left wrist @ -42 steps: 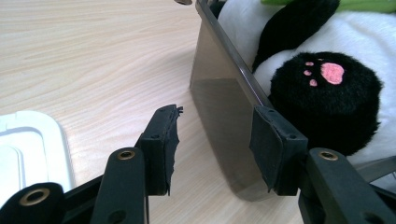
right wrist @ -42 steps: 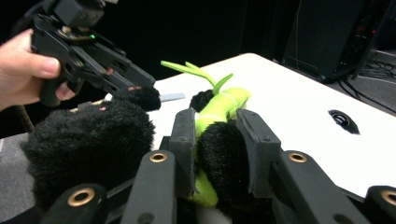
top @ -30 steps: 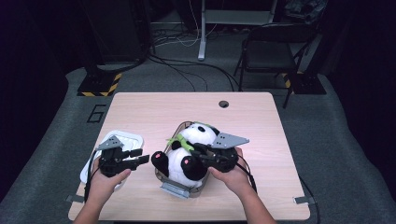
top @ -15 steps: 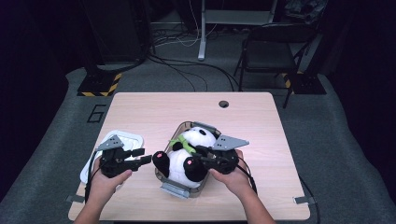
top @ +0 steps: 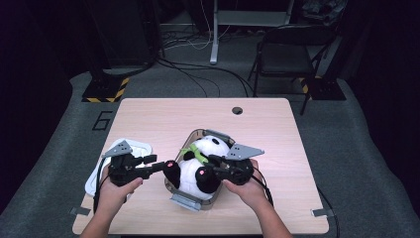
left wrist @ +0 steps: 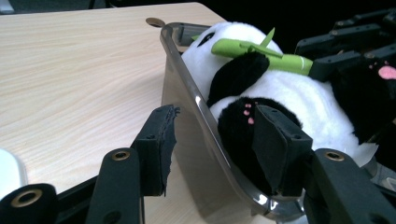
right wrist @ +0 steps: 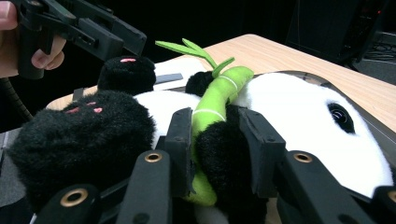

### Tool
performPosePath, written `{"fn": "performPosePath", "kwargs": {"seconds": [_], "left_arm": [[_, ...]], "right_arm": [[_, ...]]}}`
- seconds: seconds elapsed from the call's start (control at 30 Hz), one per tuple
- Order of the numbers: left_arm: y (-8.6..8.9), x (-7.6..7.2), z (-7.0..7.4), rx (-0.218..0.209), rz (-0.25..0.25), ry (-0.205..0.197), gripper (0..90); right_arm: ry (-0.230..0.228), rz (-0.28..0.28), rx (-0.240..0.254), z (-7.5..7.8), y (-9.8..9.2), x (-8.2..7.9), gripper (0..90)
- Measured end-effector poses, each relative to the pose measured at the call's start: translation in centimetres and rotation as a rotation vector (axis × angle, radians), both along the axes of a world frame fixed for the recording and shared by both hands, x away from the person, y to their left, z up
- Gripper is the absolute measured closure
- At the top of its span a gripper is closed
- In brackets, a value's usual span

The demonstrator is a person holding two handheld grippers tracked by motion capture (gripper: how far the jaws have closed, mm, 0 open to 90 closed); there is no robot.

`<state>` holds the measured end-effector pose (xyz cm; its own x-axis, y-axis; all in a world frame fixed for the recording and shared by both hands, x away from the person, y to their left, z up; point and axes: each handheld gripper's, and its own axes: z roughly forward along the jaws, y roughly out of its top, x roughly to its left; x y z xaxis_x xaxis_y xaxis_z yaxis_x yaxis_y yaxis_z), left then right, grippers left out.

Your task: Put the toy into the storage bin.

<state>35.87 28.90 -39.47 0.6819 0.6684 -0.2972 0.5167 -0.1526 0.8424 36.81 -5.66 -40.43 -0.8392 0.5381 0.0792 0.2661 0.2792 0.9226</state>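
Right gripper view: the right gripper's fingers (right wrist: 254, 149) are clamped on a black arm of the plush panda (right wrist: 299, 116) and on the green bamboo stalk (right wrist: 212, 100) lying along it, the soft pile bulging between the pads. Just beyond these fingers a black foot with pink toe marks rises, and past it hangs the left gripper (right wrist: 100, 35) in a person's hand. In the left gripper view, that gripper's fingers (left wrist: 280, 147) stand apart, having just been opening: one sits against the panda's black foot inside the clear plastic tub (left wrist: 187, 93), the other outside the tub wall, gripping nothing. Seen from the high view, the panda lies on its back in the tub (top: 190, 201) near the middle of the wooden surface (top: 163, 116), with a white lid (top: 138, 148) just outside the left gripper. The toy looks light, squashy and non-slip; a limb or the stalk offers a firm purchase, though the stuffed body may catch on the tub's rim.
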Motion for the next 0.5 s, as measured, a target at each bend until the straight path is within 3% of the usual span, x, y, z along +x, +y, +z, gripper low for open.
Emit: {"fn": "performPosePath", "kwargs": {"seconds": [0.23, 0.5], "left_arm": [[-0.7, 0.3, -0.4, 0.010, -0.021, 0.020, 47.1], [-1.3, 0.2, -0.9, 0.033, -0.037, 0.014, 47.1]], "right_arm": [[0.015, -0.003, -0.003, -0.3, -0.2, 0.2, 64.9], [0.033, -0.015, -0.027, -1.3, -0.2, 0.1, 63.9]]}}
